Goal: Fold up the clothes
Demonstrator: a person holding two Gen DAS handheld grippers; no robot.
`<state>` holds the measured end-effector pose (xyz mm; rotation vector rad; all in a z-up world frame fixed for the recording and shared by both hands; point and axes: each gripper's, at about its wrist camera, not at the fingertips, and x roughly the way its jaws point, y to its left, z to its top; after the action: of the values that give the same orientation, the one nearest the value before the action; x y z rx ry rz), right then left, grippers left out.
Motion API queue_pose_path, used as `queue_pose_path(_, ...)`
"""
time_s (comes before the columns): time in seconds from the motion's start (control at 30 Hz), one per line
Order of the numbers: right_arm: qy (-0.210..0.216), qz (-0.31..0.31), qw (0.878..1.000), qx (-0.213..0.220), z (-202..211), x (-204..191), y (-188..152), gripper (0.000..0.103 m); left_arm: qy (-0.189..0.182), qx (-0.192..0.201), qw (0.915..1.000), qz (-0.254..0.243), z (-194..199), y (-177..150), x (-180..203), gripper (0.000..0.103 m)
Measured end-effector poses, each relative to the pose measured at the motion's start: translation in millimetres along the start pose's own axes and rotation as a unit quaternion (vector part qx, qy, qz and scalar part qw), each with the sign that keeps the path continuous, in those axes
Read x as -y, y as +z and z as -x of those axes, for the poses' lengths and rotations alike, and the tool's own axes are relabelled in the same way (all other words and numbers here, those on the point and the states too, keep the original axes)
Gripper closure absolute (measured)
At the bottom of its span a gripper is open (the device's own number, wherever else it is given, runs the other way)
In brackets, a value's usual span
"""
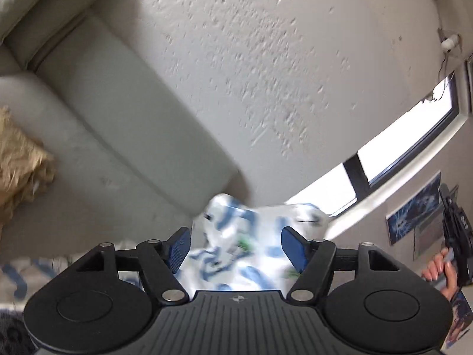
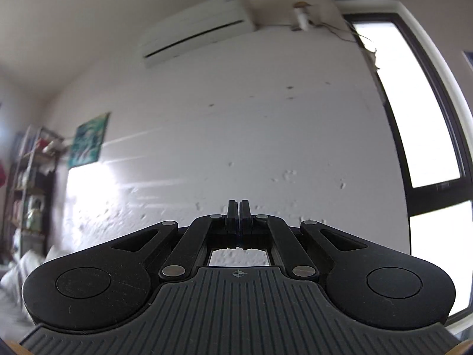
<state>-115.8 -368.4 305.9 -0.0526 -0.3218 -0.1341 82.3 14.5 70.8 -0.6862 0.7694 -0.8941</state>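
item: left gripper (image 1: 236, 250), mine, jaws standing wide with the blue pads (image 1: 179, 248) well apart; a white garment with blue and green print (image 1: 242, 236) bunches in the gap between them, and motion blur keeps me from telling whether either pad presses the cloth or it merely drapes there, so i claim no grip. item: the garment itself, raised in front of the pale sofa (image 1: 97, 94) rather than lying on it, which i judge suits shaking it out before a first fold; more blue-printed cloth (image 1: 17, 278) shows low at the left edge, likely the same piece or the pile, i cannot tell which. item: right gripper (image 2: 238, 207), mine, fingers closed flat against each other with nothing between them, aimed up at the wall (image 2: 266, 118) under the air conditioner (image 2: 198, 26), away from any cloth; from the left camera i see it at the far right, carried in my hand (image 1: 442, 269). judgement: folding is barely begun; the empty right tool needs to come back for a corner so the garment can be spread between both. item: tan fluffy cushion (image 1: 20, 159), on the sofa, not involved.
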Motion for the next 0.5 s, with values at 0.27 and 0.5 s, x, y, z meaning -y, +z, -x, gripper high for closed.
queue_pose_path(0.27, -0.022, -0.116, 0.945, -0.304, 57.2, 45.0, -153.0, 0.089, 0.082, -0.118, 0.9881, 0.055, -38.9, -67.2, -58.4, 0.038)
queue_pose_path(0.5, -0.023, -0.162, 0.838, -0.52, 17.2, 52.4, -291.0, 0.053, 0.12, -0.14, 0.9783, 0.094, -61.0, -76.5, -98.2, 0.037)
